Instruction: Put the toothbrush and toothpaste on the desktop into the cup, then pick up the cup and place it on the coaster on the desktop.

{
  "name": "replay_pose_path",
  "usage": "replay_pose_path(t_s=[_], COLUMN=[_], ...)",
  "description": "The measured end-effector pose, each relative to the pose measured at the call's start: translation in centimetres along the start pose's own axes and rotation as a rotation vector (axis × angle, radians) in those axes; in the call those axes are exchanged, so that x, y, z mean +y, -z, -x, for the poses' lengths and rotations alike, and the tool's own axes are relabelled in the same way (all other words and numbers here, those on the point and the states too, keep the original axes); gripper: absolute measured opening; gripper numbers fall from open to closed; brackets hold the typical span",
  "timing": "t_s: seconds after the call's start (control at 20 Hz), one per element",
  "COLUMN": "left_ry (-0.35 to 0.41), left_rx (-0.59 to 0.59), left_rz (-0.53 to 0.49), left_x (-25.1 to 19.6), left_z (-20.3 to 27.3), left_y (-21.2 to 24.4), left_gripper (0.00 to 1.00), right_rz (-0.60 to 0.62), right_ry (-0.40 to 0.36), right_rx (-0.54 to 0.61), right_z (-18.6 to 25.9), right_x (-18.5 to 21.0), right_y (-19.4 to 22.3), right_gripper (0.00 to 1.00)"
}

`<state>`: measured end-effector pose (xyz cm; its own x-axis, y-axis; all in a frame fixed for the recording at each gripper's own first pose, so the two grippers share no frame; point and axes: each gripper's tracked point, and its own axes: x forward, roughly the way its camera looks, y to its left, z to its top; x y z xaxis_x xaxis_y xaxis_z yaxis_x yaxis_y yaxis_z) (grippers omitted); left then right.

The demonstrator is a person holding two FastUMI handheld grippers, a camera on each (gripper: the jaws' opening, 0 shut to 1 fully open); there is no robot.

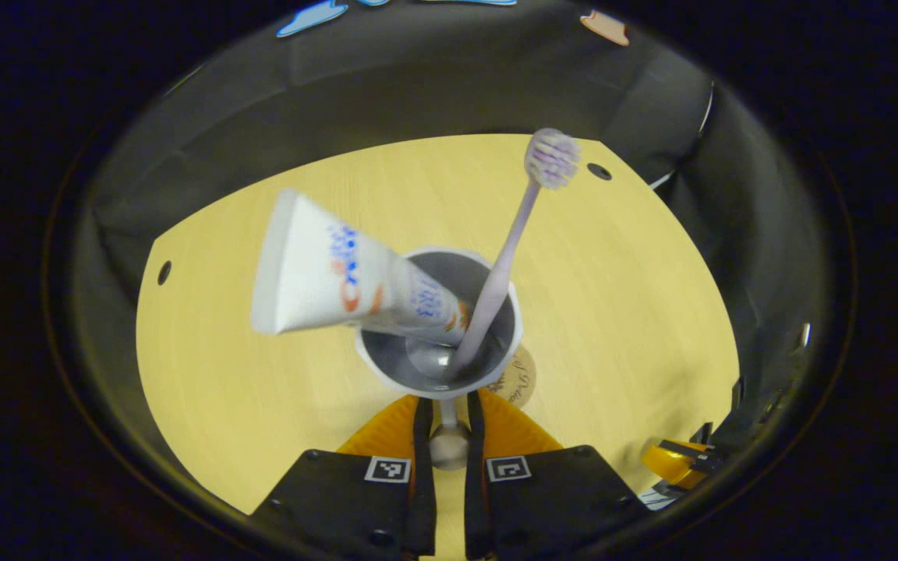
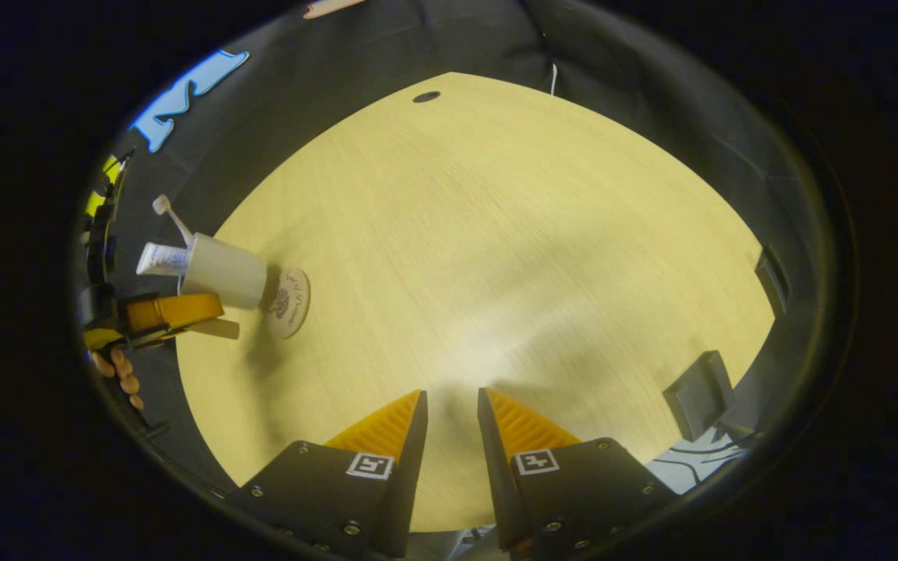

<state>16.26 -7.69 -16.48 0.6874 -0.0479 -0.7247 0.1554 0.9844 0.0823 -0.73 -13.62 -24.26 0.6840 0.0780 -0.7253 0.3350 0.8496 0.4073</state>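
A white cup (image 1: 440,319) holds a white toothpaste tube (image 1: 324,273) leaning left and a pale purple toothbrush (image 1: 507,249) standing bristles up. My left gripper (image 1: 449,399) is shut on the cup's handle (image 1: 449,442). A round coaster (image 1: 521,379) peeks out under the cup's right side. From the right gripper view, the cup (image 2: 224,270) sits at the far left by the coaster (image 2: 289,302), its base at the coaster's edge; I cannot tell if they touch. My right gripper (image 2: 453,399) hovers over bare tabletop, narrowly open with nothing between its fingers.
The light wooden table (image 2: 511,257) has small round holes (image 1: 599,171) near its far edge. A dark block (image 2: 698,393) sits at the table's right edge. A hand (image 2: 118,374) holds the left gripper (image 2: 172,312). Black cloth walls surround the table.
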Motion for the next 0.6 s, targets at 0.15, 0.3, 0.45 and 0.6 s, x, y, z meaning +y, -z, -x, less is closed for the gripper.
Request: replay_pose_path(t_s=[0.15, 0.3, 0.45, 0.6], left_ry=[-0.001, -0.012, -0.035, -0.026], left_rx=[0.023, 0.032, 0.029, 0.009], left_rz=[-0.035, -0.046, -0.059, -0.039], left_x=[-1.4, -2.1, -2.4, -2.2], left_z=[-0.9, -1.2, -1.5, -1.1], left_y=[1.6, 2.7, 3.0, 2.9], left_gripper=[0.21, 0.20, 0.21, 0.29], right_rz=[-0.002, -0.017, -0.034, -0.037], right_ry=[-0.001, 0.003, 0.005, 0.002], right_rx=[0.000, 0.003, 0.007, 0.004], right_z=[0.1, 0.5, 0.4, 0.4], right_x=[-0.2, -0.2, -0.3, -0.4], right_y=[0.0, -0.3, -0.1, -0.2], right_gripper=[0.42, 0.42, 0.41, 0.42])
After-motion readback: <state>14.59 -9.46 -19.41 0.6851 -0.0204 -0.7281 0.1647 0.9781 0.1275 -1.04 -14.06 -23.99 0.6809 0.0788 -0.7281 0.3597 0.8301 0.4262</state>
